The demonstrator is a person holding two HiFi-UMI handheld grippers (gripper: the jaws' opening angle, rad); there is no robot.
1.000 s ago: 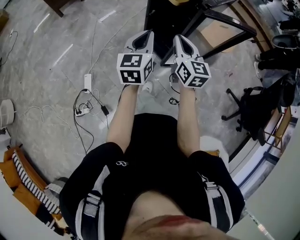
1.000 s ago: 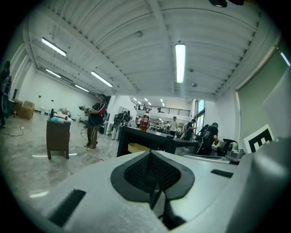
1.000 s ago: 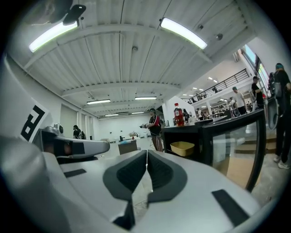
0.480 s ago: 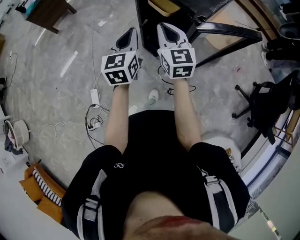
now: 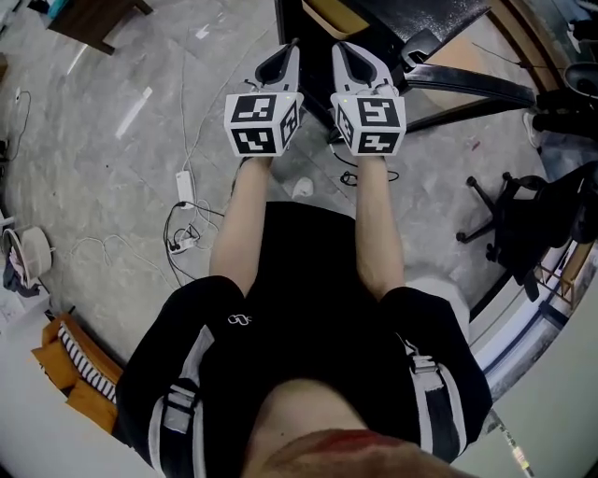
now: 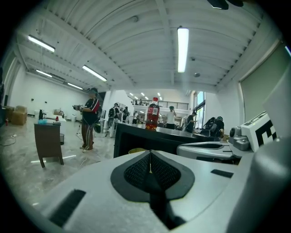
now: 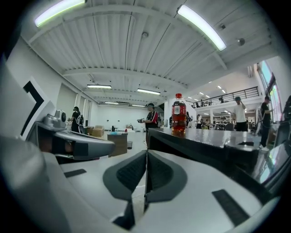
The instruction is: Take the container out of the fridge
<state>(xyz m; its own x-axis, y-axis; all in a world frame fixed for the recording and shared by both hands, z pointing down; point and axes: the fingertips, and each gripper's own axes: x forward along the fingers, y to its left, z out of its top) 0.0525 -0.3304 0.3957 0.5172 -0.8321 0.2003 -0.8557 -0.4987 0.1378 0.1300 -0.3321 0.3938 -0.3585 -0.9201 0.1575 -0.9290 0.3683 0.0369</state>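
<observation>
No fridge or container shows in any view. In the head view my left gripper and right gripper are held side by side above the floor, pointing at the edge of a black table. Both are shut with nothing between the jaws. The left gripper view shows its pads pressed together, and the right gripper view shows the same for its pads. A red-drink bottle stands on the black table ahead. It also appears in the right gripper view as a bottle.
White cables and a power strip lie on the marble floor at left. A black office chair stands at right. A small wooden table and several standing people are further off in the hall.
The head view has swung a little, and the black table's edge now lies closer to the gripper tips. Both grippers have stayed side by side and shut.
</observation>
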